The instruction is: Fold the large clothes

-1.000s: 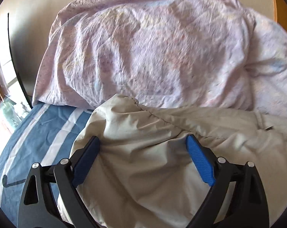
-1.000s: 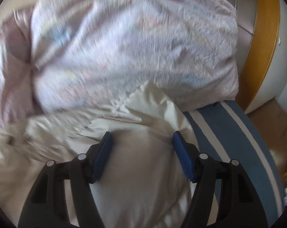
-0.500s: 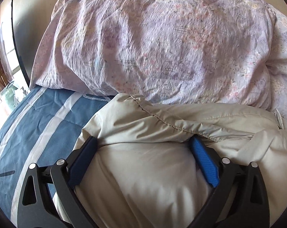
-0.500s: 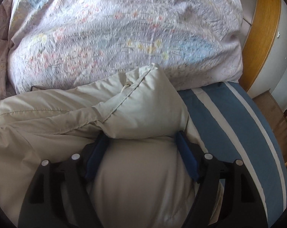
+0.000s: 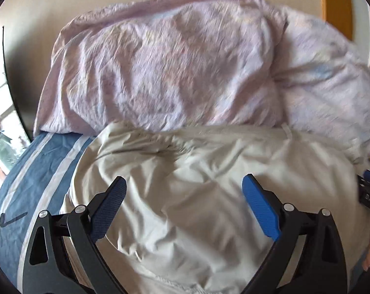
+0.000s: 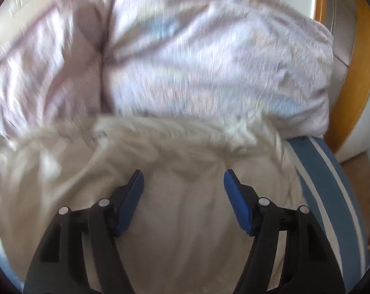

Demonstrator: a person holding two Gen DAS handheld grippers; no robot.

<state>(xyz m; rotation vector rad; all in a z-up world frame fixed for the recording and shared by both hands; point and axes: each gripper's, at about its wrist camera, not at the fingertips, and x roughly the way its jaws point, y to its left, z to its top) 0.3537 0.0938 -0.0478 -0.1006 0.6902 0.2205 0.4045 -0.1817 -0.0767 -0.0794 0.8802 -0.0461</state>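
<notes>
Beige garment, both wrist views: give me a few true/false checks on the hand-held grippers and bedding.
1. Both hand-held grippers are open. True: left hand-held gripper and right hand-held gripper show wide gaps, no cloth pinched.
2. The beige garment lies on a red blanket. False: it lies on a blue bedspread with white stripes.
3. A lilac floral duvet is bunched beyond the garment. True.
4. The left hand-held gripper grips the duvet. False: it is over the garment, gripping nothing.
5. Wooden trim shows at right in the right wrist view. True.
</notes>
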